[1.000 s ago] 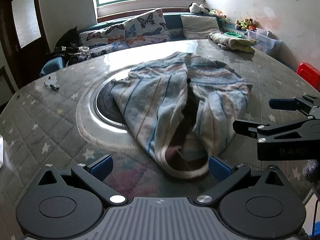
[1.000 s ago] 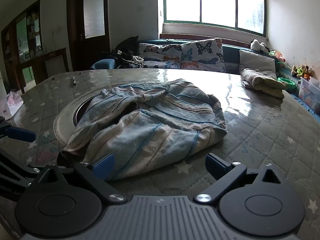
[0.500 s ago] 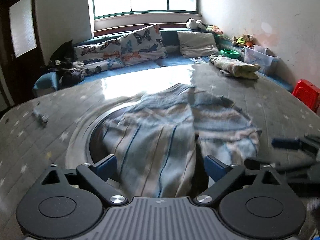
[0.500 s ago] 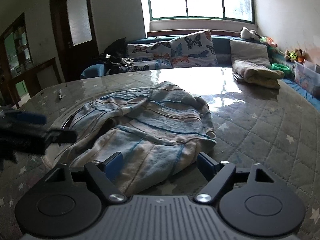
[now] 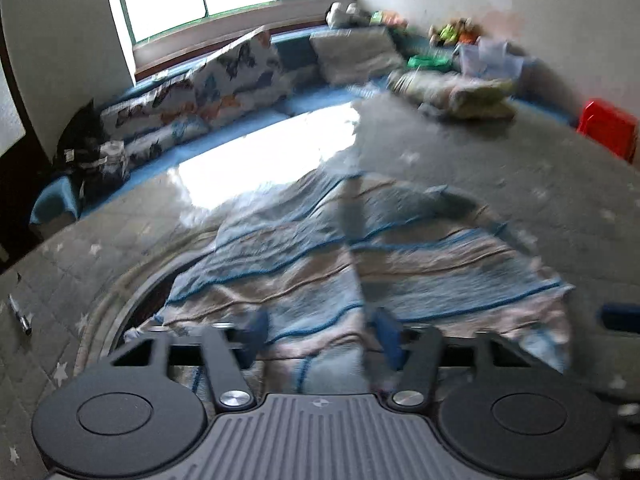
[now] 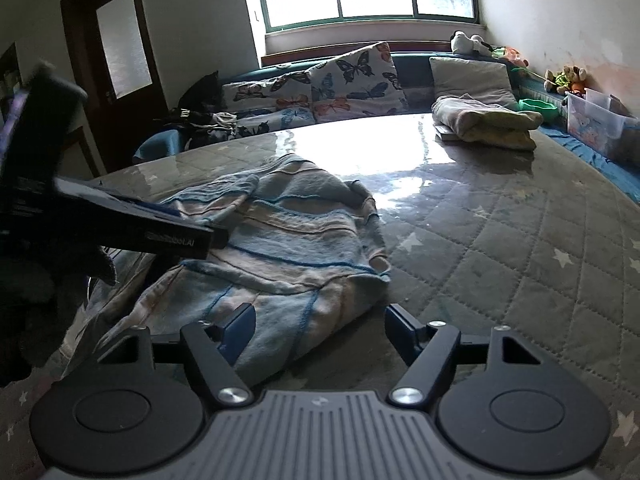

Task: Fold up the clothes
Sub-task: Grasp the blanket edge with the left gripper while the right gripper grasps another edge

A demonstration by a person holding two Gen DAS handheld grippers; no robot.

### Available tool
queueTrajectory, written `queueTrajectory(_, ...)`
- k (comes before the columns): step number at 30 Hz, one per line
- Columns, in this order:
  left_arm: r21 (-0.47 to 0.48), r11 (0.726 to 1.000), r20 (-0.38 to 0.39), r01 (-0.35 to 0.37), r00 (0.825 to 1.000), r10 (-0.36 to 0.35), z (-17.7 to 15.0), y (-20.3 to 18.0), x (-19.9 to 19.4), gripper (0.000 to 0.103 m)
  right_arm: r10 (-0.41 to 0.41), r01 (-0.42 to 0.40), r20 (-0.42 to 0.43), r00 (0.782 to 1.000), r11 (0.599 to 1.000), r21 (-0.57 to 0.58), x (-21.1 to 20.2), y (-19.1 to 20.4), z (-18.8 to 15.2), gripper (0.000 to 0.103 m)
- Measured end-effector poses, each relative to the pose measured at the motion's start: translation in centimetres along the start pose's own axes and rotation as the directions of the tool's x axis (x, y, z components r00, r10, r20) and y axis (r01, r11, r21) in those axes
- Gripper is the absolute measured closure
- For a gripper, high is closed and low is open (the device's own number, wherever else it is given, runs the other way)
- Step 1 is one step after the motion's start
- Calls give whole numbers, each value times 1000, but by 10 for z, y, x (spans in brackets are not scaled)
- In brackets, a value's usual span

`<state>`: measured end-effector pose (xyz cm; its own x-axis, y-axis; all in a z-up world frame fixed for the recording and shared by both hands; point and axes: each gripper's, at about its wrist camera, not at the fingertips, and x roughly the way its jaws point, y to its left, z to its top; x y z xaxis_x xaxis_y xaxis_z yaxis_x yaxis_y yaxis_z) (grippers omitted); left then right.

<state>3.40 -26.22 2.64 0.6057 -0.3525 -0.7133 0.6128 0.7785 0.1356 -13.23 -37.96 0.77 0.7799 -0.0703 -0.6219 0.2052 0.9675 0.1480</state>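
Your left gripper [image 5: 320,334] is closing with the near hem of the striped garment [image 5: 352,264] between its blue pads [image 5: 256,332]; blur hides whether they press it yet. The cloth spreads ahead of that claw over the quilted table [image 5: 520,184]. Your right gripper [image 6: 320,330] is closing too, its left pad against the garment's near right corner [image 6: 280,320], its right pad over bare table, with the rest of the garment ahead and to the left.
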Motion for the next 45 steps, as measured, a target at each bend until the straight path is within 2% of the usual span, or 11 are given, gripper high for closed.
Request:
queueTrajectory(4,-62,997,18,40,999,-39,-6,24,-5,86,3,-3,-2,1000,1000,-21,4,1,8,35)
queueTrajectory(7,-131,990,70,47,997,-38,-11,47,-23,93,35,-35,-7,999,999,-33,12,7,16,41)
queueTrajectory(12,-248,969,125,20,992,12,-27,82,-51,94,97,-99,-33,995,993,-67,37,25,31,48)
queueTrajectory(17,-368,930,138,-30,987,86,-55,113,-77,94,141,-149,-81,987,984,-102,67,46,45,53)
queueTrajectory(26,-495,863,99,-102,980,172,-111,148,-116,95,88,-100,-126,988,990,-99,114,57,59,59)
queueTrajectory(31,-526,842,66,-122,981,183,-132,154,-126,95,26,-44,-107,994,985,-169,118,62,56,87)
queueTrajectory(35,-539,832,53,-130,981,188,-144,154,-133,95,29,-43,-97,995,987,-153,110,55,56,100)
queueTrajectory(39,-550,825,49,-132,981,190,-154,154,-142,95,48,-61,-97,994,988,-142,102,52,60,99)
queueTrajectory(41,-553,823,43,-132,981,186,-159,153,-146,95,70,-84,-102,992,987,-135,103,52,63,93)
queueTrajectory(43,-558,819,30,-133,983,180,-162,153,-147,95,75,-90,-107,991,985,-146,106,55,64,81)
queueTrajectory(45,-565,814,16,-133,985,172,-165,154,-147,94,75,-96,-129,989,982,-165,113,60,63,79)
